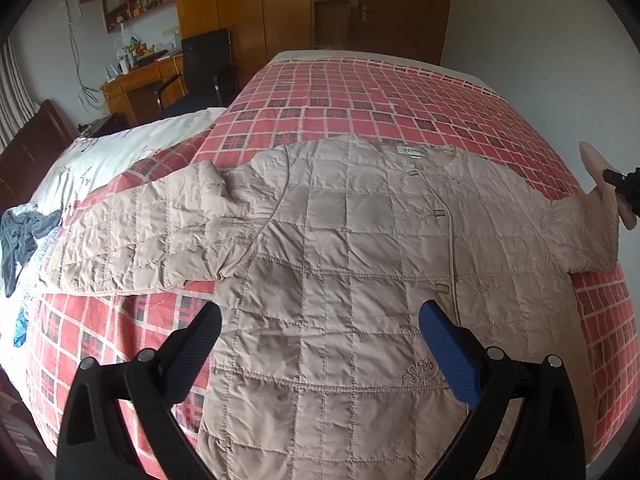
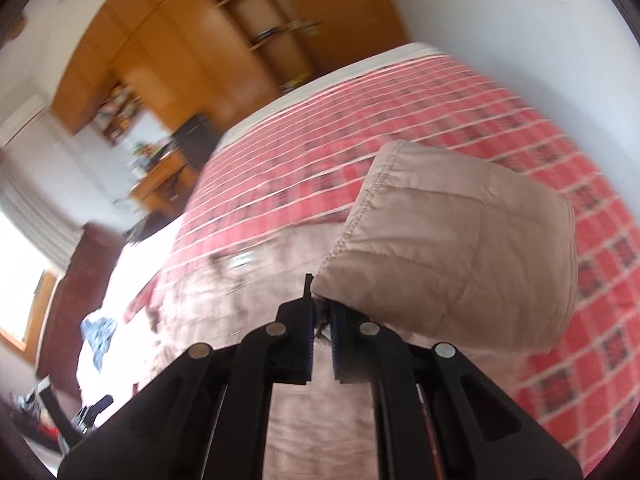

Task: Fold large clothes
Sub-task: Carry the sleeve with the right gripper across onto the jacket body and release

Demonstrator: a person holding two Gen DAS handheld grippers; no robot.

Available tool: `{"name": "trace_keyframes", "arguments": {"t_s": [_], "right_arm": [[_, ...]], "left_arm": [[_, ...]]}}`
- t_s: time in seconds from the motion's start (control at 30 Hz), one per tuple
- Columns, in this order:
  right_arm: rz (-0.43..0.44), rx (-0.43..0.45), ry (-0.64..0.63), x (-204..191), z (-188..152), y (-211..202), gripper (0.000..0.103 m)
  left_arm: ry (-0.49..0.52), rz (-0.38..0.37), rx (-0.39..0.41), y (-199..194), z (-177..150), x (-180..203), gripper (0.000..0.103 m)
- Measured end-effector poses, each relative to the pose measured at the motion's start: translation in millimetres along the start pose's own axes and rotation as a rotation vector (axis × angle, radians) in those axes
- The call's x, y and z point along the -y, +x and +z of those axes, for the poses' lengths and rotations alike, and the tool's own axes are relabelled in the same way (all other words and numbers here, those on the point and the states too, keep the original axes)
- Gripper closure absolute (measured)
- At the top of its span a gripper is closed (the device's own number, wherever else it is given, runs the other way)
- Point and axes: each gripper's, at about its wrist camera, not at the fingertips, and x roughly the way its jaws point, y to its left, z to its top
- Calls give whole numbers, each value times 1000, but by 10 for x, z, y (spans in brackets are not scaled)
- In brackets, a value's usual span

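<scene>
Now the beige quilted jacket (image 1: pixel 340 264) lies front-up across the red plaid bedspread (image 1: pixel 360 92), collar toward 12 o'clock, with bare plaid open beyond it at 12 and along the bed's 3 o'clock edge. At 6 o'clock the left gripper (image 1: pixel 320 344) hovers over the hem, fingers spread wide and empty, while the right gripper (image 2: pixel 320 320) is clamped on the sleeve cuff (image 2: pixel 452 248), lifted off the bed at 3 o'clock. White bedding (image 1: pixel 120 148) and a wooden desk (image 1: pixel 136 84) sit toward 10 o'clock.

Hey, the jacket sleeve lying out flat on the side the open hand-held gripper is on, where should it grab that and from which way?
Probably the cuff end of the flat sleeve, coming from the outer side. The sleeve lies straight out from the quilted jacket, so its cuff edge offers a thin lip. The left hand-held gripper is open above the hem.
</scene>
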Motion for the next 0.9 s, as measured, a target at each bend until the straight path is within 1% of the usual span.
{"name": "trace_keyframes", "arguments": {"t_s": [0.03, 0.13, 0.27, 0.37, 0.47, 0.63, 0.7, 0.73, 0.83, 0.87, 0.9], "right_arm": [[26, -17, -20, -168, -67, 71, 97], [81, -61, -67, -499, -233, 213, 97], [165, -133, -90, -846, -471, 479, 97], [210, -190, -107, -1100, -645, 697, 97], [211, -258, -118, -1271, -823, 987, 97], [180, -341, -111, -1306, -1075, 1350, 97], [164, -372, -109, -1298, -1144, 1441, 93], [155, -384, -115, -1292, -1166, 1468, 93], [138, -424, -140, -1287, -1246, 1502, 88], [145, -436, -143, -1268, -1267, 1462, 83], [153, -447, -146, -1253, -1274, 1457, 67]], "left_arm": [[-5, 1, 1, 1, 7, -20, 4], [-17, 4, 9, 0, 31, -71, 4], [-31, 6, 17, 0, 57, -130, 4], [-48, 5, 19, 2, 79, -194, 4], [-70, 7, 18, 20, 111, -278, 4], [-96, -1, 19, 57, 217, -388, 4], [-111, -27, 16, 82, 283, -406, 4], [-118, -45, 11, 102, 320, -401, 4], [-129, -124, -25, 216, 429, -330, 4], [-130, -155, -39, 269, 465, -288, 4], [-130, -177, -55, 327, 495, -239, 4]]}}
